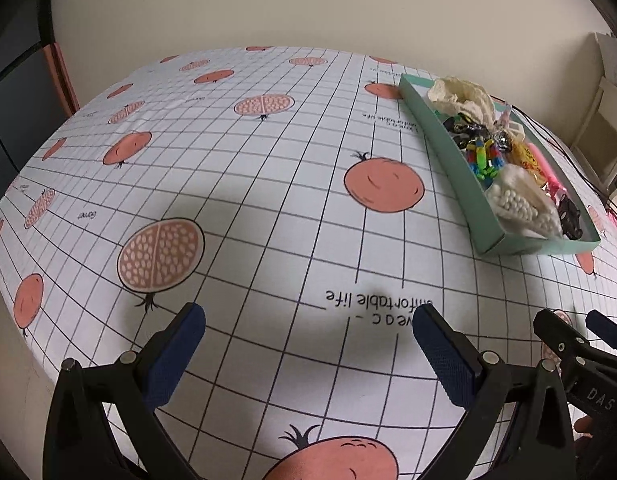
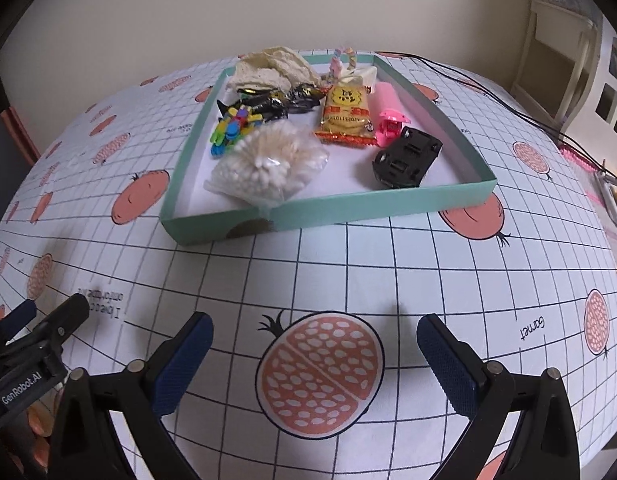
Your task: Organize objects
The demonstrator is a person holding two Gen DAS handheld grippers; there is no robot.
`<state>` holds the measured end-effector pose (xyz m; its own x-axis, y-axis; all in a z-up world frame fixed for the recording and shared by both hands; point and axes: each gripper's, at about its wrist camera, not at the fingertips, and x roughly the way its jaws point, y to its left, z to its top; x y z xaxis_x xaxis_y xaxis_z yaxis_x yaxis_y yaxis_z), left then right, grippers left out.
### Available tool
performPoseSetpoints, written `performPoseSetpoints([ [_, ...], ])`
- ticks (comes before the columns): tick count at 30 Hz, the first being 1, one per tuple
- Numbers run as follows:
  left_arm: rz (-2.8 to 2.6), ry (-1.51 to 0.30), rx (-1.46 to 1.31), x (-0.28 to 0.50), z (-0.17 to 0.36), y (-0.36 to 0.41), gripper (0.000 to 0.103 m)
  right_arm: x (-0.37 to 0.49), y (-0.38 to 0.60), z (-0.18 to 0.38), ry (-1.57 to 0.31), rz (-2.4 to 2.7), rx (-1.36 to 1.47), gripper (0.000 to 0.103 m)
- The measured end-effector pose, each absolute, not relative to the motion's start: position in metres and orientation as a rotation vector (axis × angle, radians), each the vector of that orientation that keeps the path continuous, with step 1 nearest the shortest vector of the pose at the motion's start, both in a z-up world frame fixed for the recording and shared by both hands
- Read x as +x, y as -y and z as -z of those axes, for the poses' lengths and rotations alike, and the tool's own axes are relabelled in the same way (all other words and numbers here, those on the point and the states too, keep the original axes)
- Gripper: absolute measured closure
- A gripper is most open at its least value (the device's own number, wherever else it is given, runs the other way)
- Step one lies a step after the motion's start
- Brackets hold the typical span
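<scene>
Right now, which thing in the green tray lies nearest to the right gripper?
The bag of cotton swabs, leaning on the tray's near wall. The black toy car lies slightly farther back.

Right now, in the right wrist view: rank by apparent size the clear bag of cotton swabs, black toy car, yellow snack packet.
1. Clear bag of cotton swabs, largest.
2-3. Black toy car and yellow snack packet look alike; not ranked.

You see the tray on the table, ahead of your tools. In it, the swab bag lies front left, the toy car front right, and the snack packet behind, between them.
</scene>
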<state>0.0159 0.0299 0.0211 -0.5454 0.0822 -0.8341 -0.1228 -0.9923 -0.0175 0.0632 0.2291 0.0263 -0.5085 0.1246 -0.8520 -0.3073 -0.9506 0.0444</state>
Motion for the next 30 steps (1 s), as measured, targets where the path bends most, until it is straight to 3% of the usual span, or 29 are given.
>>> performPoseSetpoints([
  [30, -2.697, -0.088, -1.433, 0.016, -0.007, -0.03, 0.0, 0.065, -0.228, -0.017, -0.227, -2.51, -1.392, 0.0],
])
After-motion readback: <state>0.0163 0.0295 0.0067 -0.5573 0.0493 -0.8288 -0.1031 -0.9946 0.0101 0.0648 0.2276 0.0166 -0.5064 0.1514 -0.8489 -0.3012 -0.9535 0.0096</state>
